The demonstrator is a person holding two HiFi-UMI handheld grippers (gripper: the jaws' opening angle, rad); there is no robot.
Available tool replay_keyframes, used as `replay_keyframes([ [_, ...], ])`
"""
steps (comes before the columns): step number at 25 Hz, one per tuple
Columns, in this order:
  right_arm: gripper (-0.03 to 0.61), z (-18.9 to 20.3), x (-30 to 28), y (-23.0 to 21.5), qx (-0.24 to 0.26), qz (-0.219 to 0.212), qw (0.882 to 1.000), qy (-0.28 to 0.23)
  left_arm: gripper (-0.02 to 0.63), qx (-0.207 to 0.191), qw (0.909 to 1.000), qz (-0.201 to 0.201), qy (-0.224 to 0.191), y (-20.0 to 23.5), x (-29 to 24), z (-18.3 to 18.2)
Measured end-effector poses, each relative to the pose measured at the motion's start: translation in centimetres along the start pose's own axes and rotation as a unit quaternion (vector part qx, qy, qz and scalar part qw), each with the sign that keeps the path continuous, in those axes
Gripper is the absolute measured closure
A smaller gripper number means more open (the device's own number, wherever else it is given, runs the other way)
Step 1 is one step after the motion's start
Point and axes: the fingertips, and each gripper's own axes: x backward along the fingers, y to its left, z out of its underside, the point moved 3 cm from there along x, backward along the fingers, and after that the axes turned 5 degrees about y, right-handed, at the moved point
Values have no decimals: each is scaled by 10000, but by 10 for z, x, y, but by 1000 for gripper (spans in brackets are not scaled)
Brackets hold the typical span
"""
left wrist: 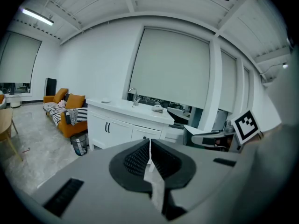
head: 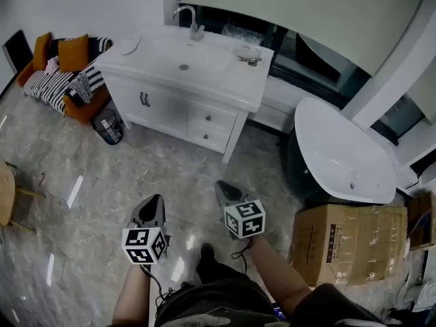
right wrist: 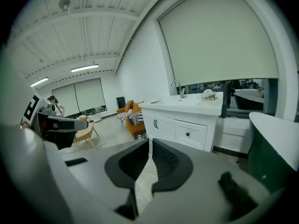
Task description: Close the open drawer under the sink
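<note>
Two flat white drawers (head: pixel 212 118) are seen flush in the boxy white vanity (head: pixel 163 107) under the smooth sink (head: pixel 184 63), far across the glossy marbled floor (head: pixel 102 182). The ribbed jaws of the left gripper (head: pixel 157 199) and right gripper (head: pixel 221 184) are pressed together, empty.

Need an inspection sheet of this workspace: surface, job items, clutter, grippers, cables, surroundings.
Surface: glossy marble-look floor; white vanity top.
Job's things: two drawers under the sink, both look flush; none seen open.
Clutter: small items on the vanity top; bin beside the cabinet.
Grippers: left gripper and right gripper shut, empty, apart from the vanity.
Cables: black cable below the left gripper.
Surroundings: orange sofa, bathtub, cardboard box, wooden chair.
</note>
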Motion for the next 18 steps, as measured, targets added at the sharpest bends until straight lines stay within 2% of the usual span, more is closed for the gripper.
replay_keyframes([
  [13, 548, 64, 90, 102, -141, 242, 9996, -59, 594, 89, 9998, -54, -162, 5, 147, 68],
  [18, 551, 80, 115, 129, 15, 340, 9994, -56, 594, -67, 9998, 19, -194, 2, 182, 81],
])
